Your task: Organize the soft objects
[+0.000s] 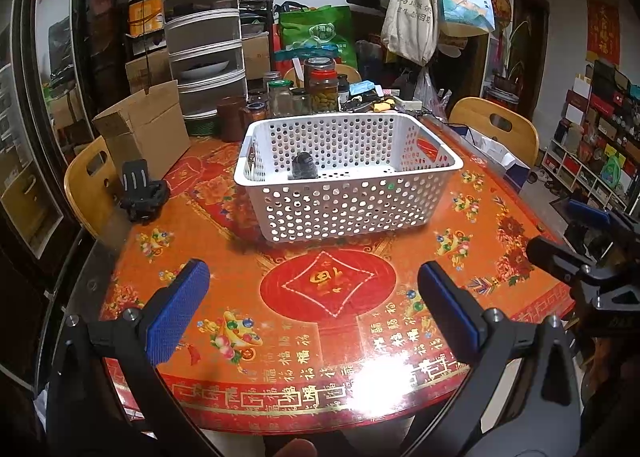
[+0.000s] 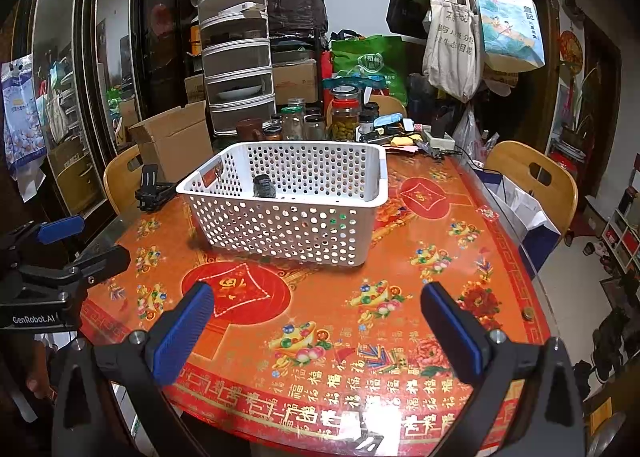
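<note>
Both tongs spread wide and empty above the near table edge: left gripper [image 1: 314, 311] roughly centred on the white basket [image 1: 348, 213], right gripper [image 2: 318, 323] offset right; small grey soft object [image 1: 305, 167] sits inside the basket's far-left part, likely nearer the left gripper.
</note>
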